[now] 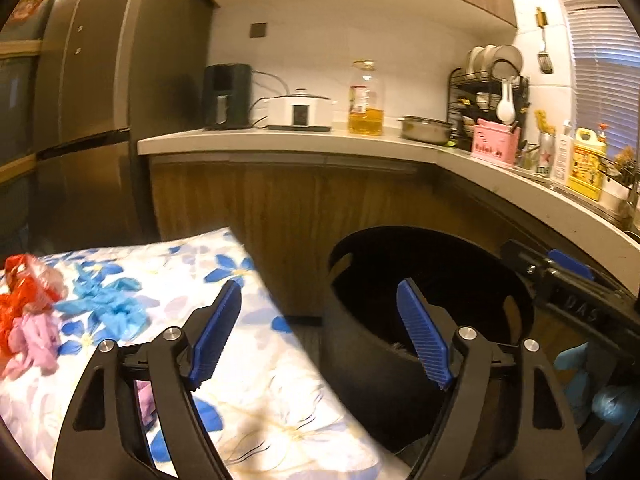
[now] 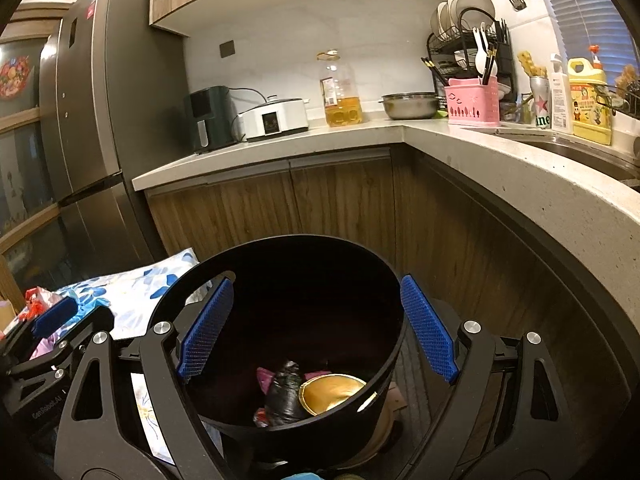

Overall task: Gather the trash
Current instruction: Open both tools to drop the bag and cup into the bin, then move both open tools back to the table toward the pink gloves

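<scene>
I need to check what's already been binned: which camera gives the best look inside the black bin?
The right wrist view: it looks down into the black bin and shows a crumpled black bag and a gold item at the bottom. In the left wrist view the bin's inside is only darkness.

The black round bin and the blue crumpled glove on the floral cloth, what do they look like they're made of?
Black round bin: probably plastic, with a smooth, slightly glossy moulded wall. Blue crumpled glove: likely thin nitrile or latex, limp and wrinkled.
</scene>
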The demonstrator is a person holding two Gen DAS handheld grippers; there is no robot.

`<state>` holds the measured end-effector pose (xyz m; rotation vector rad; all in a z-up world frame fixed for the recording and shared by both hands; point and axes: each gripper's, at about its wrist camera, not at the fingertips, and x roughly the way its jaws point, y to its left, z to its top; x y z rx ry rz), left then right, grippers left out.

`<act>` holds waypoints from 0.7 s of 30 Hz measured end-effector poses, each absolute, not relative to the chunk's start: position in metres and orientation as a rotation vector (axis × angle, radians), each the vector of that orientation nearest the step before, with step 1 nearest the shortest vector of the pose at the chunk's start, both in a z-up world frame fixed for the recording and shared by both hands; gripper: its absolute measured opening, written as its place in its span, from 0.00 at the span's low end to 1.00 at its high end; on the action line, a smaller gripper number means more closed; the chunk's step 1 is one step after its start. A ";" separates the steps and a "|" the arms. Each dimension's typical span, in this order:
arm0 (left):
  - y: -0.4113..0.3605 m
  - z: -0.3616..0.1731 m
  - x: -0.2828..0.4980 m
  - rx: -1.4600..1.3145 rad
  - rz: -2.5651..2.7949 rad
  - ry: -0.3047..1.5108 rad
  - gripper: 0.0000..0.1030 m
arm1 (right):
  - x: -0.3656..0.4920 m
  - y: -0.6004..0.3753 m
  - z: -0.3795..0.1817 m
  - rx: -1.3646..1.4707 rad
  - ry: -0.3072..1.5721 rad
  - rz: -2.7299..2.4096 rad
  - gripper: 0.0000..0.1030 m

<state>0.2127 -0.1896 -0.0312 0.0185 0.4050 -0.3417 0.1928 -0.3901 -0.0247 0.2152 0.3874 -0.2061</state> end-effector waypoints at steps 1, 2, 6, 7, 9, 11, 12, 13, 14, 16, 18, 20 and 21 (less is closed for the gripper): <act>-0.186 -0.031 0.210 0.018 -0.329 0.403 0.81 | 0.191 -0.388 -0.024 0.215 0.385 -0.203 0.84; -0.182 -0.032 0.207 0.019 -0.316 0.400 0.82 | 0.189 -0.386 -0.024 0.214 0.383 -0.201 0.85; -0.169 -0.031 0.197 0.018 -0.278 0.393 0.85 | 0.181 -0.376 -0.022 0.202 0.370 -0.194 0.88; -0.165 -0.031 0.194 0.013 -0.266 0.392 0.86 | 0.179 -0.374 -0.021 0.206 0.368 -0.190 0.89; -0.159 -0.031 0.188 0.010 -0.250 0.390 0.87 | 0.175 -0.368 -0.020 0.209 0.366 -0.181 0.89; -0.152 -0.030 0.182 0.015 -0.227 0.385 0.88 | 0.170 -0.362 -0.019 0.205 0.356 -0.181 0.89; -0.150 -0.030 0.179 0.017 -0.217 0.383 0.91 | 0.168 -0.358 -0.018 0.202 0.352 -0.183 0.89; -0.148 -0.030 0.177 0.017 -0.209 0.380 0.92 | 0.165 -0.356 -0.017 0.199 0.347 -0.182 0.89; -0.143 -0.029 0.174 0.014 -0.198 0.377 0.92 | 0.163 -0.353 -0.016 0.198 0.343 -0.181 0.89; -0.132 -0.029 0.167 0.001 -0.180 0.374 0.92 | 0.158 -0.347 -0.015 0.198 0.335 -0.176 0.89; -0.124 -0.028 0.161 -0.011 -0.168 0.369 0.93 | 0.154 -0.339 -0.013 0.199 0.327 -0.172 0.89; -0.114 -0.028 0.156 -0.016 -0.145 0.362 0.94 | 0.151 -0.330 -0.014 0.198 0.326 -0.161 0.89; -0.109 -0.028 0.154 -0.017 -0.133 0.360 0.94 | 0.150 -0.324 -0.014 0.198 0.325 -0.156 0.89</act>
